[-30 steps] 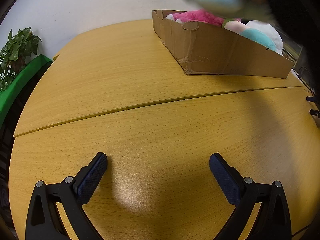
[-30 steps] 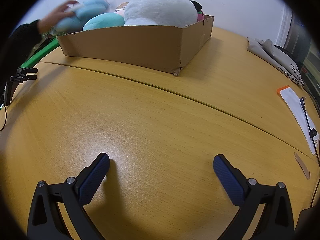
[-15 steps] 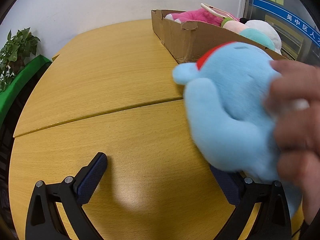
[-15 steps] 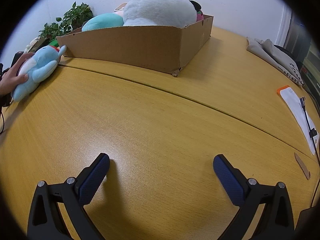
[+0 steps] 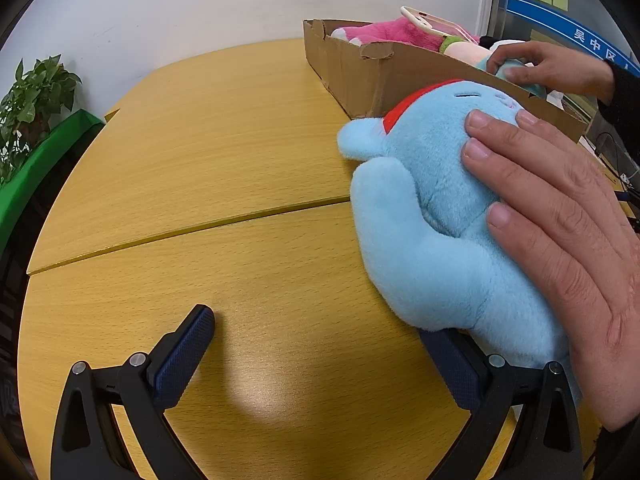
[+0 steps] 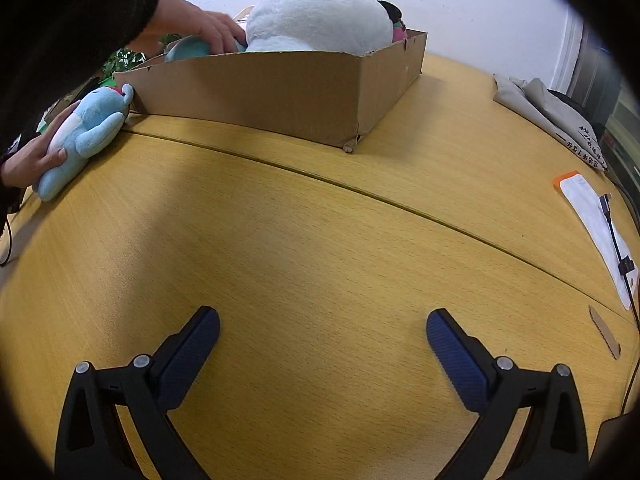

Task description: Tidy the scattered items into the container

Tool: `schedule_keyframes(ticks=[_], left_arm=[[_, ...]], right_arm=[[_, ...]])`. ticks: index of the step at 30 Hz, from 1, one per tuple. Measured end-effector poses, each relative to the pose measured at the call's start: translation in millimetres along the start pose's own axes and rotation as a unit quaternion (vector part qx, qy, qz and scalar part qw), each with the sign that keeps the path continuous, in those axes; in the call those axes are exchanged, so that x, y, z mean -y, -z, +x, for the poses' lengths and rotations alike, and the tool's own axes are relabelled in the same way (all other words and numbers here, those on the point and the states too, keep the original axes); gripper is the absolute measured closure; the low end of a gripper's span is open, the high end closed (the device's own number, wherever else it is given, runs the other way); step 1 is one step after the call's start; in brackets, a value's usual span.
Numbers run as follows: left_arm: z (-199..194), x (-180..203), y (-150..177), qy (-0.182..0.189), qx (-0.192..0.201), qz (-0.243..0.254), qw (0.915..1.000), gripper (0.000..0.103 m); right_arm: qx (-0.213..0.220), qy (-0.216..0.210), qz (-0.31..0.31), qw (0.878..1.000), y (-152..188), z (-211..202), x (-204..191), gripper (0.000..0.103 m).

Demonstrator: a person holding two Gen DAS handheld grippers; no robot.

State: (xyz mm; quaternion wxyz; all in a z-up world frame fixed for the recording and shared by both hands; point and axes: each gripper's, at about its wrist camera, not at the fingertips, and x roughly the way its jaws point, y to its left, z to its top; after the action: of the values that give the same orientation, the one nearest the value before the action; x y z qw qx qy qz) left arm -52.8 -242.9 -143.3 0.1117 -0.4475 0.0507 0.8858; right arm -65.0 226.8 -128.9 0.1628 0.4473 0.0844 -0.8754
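A light blue plush toy (image 5: 432,208) with a red collar lies on the wooden table, held down by a person's bare hand (image 5: 560,216), just over my left gripper's right finger. It also shows in the right wrist view (image 6: 84,136), far left. The cardboard box (image 5: 360,76) holds several plush toys, among them a pink one (image 5: 384,32) and a big white one (image 6: 316,20); it also shows in the right wrist view (image 6: 280,96). A second hand (image 6: 200,28) reaches into the box onto a teal plush. My left gripper (image 5: 320,344) and right gripper (image 6: 322,336) are open and empty above the table.
A potted plant (image 5: 32,96) and a green panel (image 5: 44,152) stand left of the table. Grey folded cloth (image 6: 552,116), a white and orange packet (image 6: 592,216) with a cable and a small cardboard scrap (image 6: 604,336) lie at the table's right side.
A hand took the blue plush from the box and laid it on the table by my left gripper. A second hand now reaches into the box. Both grippers stayed still.
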Motion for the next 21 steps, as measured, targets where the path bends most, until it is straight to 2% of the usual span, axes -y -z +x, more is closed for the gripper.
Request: schedule_keyframes(ticks=[21], left_arm=[[-1.7,0.7,2.1,-0.001,0.0,0.0,1.0,0.0]], right_arm=[[0.0,0.001,0.001,1.0,1.2,0.8,-0.1,0.0]])
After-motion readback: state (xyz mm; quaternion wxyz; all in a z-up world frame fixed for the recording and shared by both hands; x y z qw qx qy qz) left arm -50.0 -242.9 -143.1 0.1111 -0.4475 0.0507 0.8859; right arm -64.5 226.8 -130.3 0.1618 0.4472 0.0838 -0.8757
